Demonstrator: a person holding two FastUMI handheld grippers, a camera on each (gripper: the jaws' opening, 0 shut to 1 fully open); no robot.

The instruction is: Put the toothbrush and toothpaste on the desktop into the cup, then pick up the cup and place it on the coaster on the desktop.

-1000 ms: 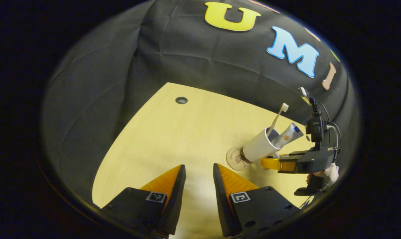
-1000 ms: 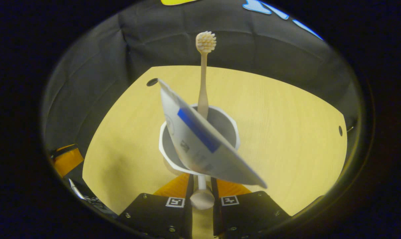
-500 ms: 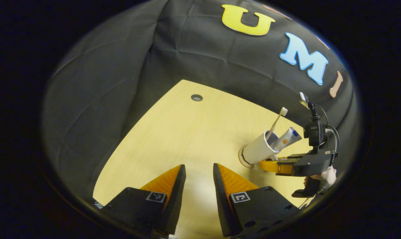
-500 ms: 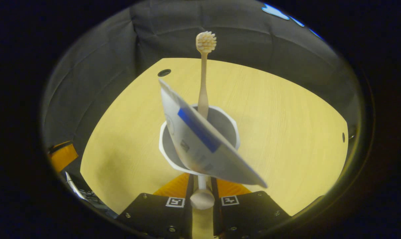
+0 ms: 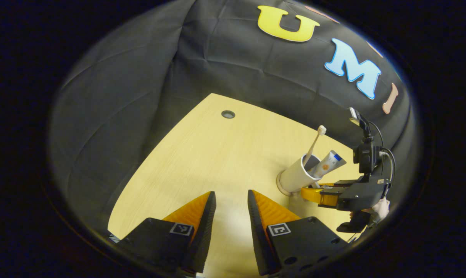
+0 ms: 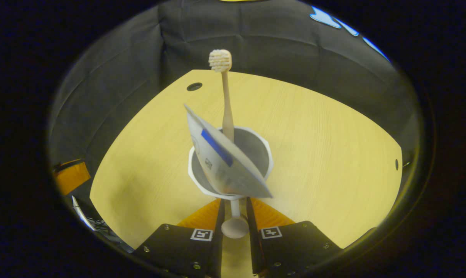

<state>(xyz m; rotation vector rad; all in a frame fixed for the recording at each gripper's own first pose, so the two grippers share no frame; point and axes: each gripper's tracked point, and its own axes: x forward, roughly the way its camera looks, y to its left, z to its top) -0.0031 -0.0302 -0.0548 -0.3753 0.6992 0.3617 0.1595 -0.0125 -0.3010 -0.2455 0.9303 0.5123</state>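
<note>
The cup (image 6: 230, 162), carrying the toothbrush (image 6: 224, 96) and toothpaste (image 6: 221, 162), is sitting on the coaster (image 5: 281, 187), likely light and top-heavy, best held by its handle (image 6: 235, 226), which the right gripper (image 6: 234, 210) is clamping, while the left gripper (image 5: 231, 200) is hanging apart over the desk (image 5: 217, 154).

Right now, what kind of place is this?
Likely a recording booth, not a real bathroom: a pale wooden desktop backed by black cloth wall, with a white cup holding a toothbrush and toothpaste tube.
</note>
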